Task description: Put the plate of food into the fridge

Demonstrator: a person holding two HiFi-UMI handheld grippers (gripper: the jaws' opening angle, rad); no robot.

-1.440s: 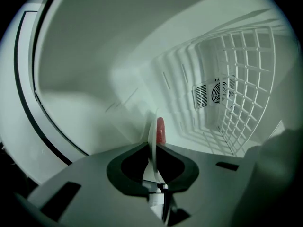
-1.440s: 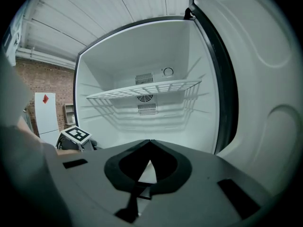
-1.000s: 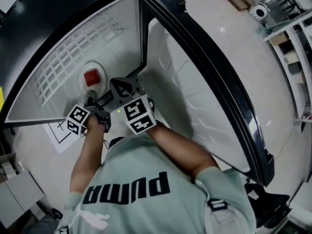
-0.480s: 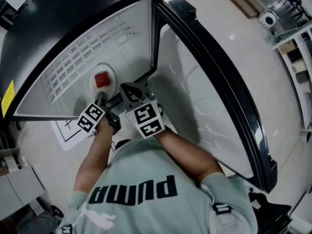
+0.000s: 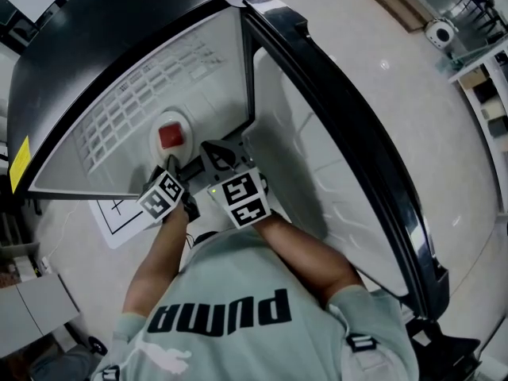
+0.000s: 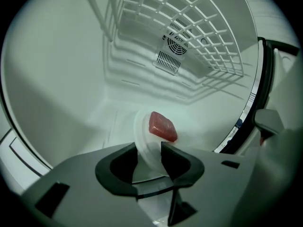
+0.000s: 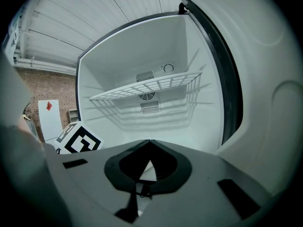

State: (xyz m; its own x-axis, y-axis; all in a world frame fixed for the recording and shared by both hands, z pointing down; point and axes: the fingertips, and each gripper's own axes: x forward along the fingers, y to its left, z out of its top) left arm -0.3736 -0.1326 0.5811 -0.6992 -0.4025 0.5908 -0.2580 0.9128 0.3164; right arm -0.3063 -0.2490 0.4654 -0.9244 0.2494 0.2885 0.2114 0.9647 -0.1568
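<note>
Since a second ago the left gripper (image 6: pixel 149 148) has rolled about its own line, and its jaws have just been opening: they now stand parted, with the near rim of the plate (image 6: pixel 142 129) between them. The plate sits on the fridge (image 6: pixel 52 79) floor near its front edge, toward the door (image 5: pixel 317 181) side, under the wire shelf (image 6: pixel 189 27), and carries one red chunk of food (image 6: pixel 162 126) (glossy, roughly cube-shaped). The right gripper (image 7: pixel 150 143) hovers alongside, jaws together, empty
</note>
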